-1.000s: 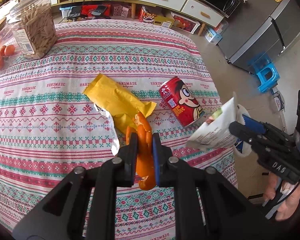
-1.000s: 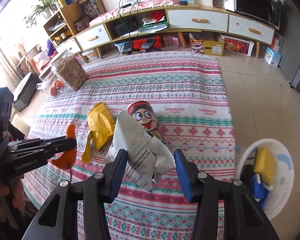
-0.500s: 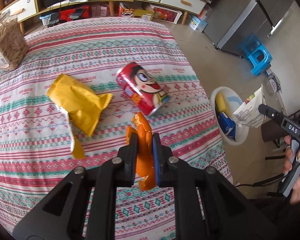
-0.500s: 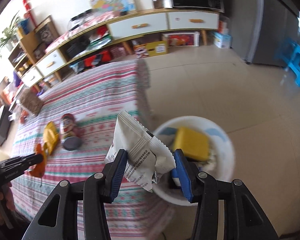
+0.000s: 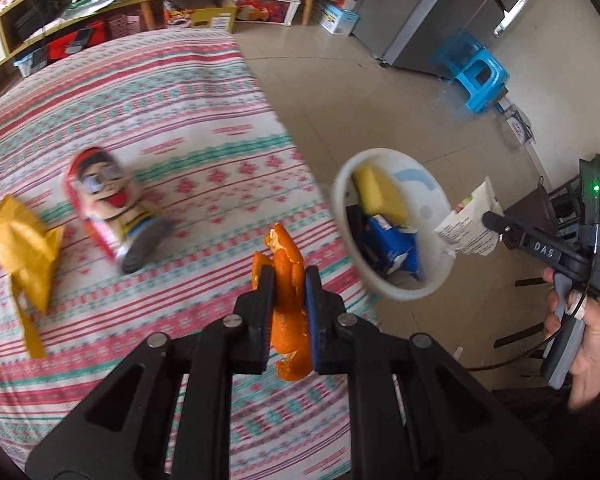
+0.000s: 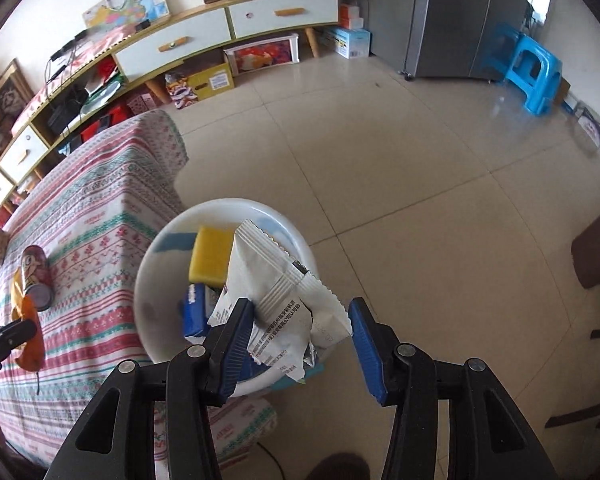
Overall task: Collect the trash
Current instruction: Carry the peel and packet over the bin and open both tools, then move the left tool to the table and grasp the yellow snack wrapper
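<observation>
My left gripper [image 5: 287, 278] is shut on an orange peel [image 5: 289, 276] above the table's right edge. My right gripper [image 6: 300, 314] has its jaws wide apart, with a white snack wrapper [image 6: 278, 300] between them, touching the left pad, over the white bin [image 6: 156, 280]; whether it is still held is unclear. The right gripper also shows in the left wrist view [image 5: 490, 218] with the wrapper [image 5: 470, 228] at the bin's [image 5: 342, 200] far rim. The bin holds a yellow sponge [image 6: 210, 254] and a blue wrapper [image 6: 194, 312]. A red can [image 5: 108, 204] and a yellow wrapper [image 5: 22, 248] lie on the tablecloth.
The bin stands on the tiled floor [image 6: 420, 184] beside the table's right edge [image 5: 296, 148]. A blue stool [image 6: 534, 72] and a grey fridge [image 6: 460, 12] are farther back. A low cabinet [image 6: 220, 36] with boxes runs along the wall.
Both grippers have swung right toward the bin. The right gripper's jaws have opened wider around the white wrapper, now directly over the bin. The left gripper keeps the peel.
</observation>
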Motion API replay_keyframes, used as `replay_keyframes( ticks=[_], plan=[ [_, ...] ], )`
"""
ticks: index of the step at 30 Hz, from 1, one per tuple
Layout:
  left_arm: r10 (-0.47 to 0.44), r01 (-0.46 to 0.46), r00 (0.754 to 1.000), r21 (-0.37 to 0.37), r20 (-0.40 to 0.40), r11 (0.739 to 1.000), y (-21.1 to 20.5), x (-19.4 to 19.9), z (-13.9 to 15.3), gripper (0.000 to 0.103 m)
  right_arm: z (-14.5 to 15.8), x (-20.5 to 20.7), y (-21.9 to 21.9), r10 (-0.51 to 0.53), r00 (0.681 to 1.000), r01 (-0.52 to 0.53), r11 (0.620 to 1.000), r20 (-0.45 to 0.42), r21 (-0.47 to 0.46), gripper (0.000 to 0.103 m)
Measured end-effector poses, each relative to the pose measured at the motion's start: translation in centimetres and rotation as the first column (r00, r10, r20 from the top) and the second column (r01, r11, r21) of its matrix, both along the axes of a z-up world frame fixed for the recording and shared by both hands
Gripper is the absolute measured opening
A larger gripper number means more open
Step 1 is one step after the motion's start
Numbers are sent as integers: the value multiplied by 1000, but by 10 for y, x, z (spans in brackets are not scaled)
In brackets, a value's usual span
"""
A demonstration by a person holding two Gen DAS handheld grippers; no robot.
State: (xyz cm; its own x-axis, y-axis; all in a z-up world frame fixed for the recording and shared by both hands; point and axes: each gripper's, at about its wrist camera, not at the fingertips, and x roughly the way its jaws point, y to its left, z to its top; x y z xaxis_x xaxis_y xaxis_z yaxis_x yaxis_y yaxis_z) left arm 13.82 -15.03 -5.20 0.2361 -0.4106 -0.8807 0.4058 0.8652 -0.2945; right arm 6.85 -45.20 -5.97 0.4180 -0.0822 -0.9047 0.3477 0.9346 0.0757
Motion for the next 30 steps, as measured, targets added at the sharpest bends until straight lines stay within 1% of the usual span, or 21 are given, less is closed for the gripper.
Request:
replay_keyframes(
  ticks=[3,9,13,16,17,18,19,20,21,24,30],
  plan=[
    [-35,34,999,-25,-21,999,-32,6,-7,16,-1,2,-1,6,1000,-6,1000,-4,7,51],
    [-85,83,996,-61,-35,995,-80,18,-17,16,1,5,-4,5,1000,-5,1000,8,5,51],
    [-100,99,995,-60,-16,993,-94,22,-20,16,0,7,-8,-6,1000,6,1000,5,16,51],
    [-106,105,994,-55,-19,993,-98,24,-22,16,0,7,-9,-9,1000,9,1000,7,19,52],
    [-106,105,994,-55,-23,993,-98,24,-23,19,1,7,-10,-10,1000,9,1000,8,19,52],
    [-103,101,994,-55,-26,993,-97,24,-22,27,1,8,-10,-10,1000,10,1000,9,20,52],
    [-99,98,995,-55,-25,994,-96,24,-22,32,2,8,-9,-9,1000,9,1000,11,20,52],
    [-94,93,995,-54,-20,994,-95,23,-21,41,2,8,-9,-8,1000,8,1000,11,19,52],
    [-89,88,996,-53,-12,995,-92,21,-19,49,3,9,-7,-4,1000,4,1000,12,18,52],
    [-84,84,996,-40,11,996,-81,17,-12,59,4,11,1,14,1000,-14,1000,14,14,52],
    [-77,77,995,-1,59,997,-46,6,2,74,6,23,30,73,997,-73,997,14,2,53]
  ],
)
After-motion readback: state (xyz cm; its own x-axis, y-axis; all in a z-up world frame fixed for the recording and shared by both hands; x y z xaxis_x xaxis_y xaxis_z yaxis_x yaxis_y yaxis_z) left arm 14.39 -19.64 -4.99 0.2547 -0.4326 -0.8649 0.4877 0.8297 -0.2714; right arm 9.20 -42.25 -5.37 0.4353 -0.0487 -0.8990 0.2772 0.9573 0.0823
